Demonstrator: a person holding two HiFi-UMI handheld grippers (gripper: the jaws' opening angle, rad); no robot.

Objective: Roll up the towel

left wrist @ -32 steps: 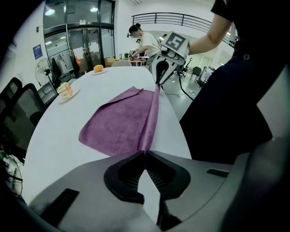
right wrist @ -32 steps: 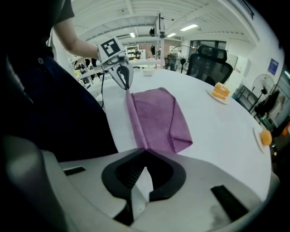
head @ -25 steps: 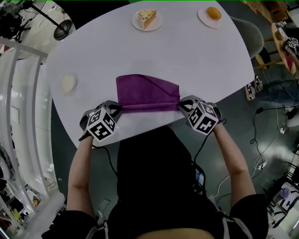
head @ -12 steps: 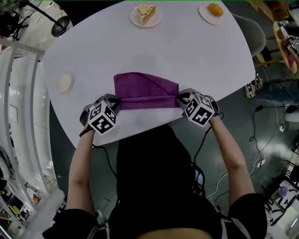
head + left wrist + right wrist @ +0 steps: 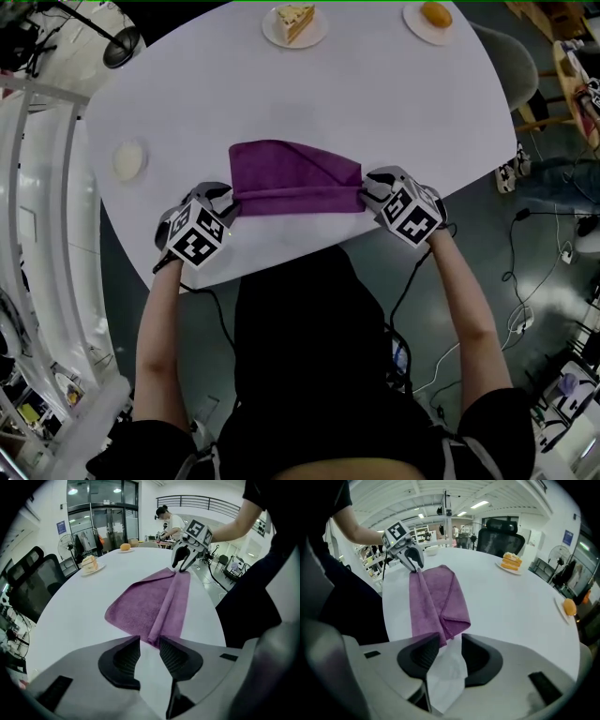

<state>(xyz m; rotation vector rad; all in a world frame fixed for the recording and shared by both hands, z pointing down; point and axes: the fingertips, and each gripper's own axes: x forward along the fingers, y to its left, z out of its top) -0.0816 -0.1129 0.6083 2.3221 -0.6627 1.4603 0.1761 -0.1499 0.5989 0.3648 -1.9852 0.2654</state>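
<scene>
Purple towel lies mid-counter, its near edge rolled. Your left tool and right tool are opening, the roll's ends loose between their jaws. Next, regrip and roll onward.

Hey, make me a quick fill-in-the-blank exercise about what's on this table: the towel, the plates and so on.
1. The towel lying on the white table is ____ in colour.
2. The plate at the table's far edge carries a slice of ____.
3. The second plate, to its right, holds a round item that is ____ in colour.
4. In the head view, the small white round object sits to the towel's ____.

Missing words: purple; cake; orange; left.
</scene>
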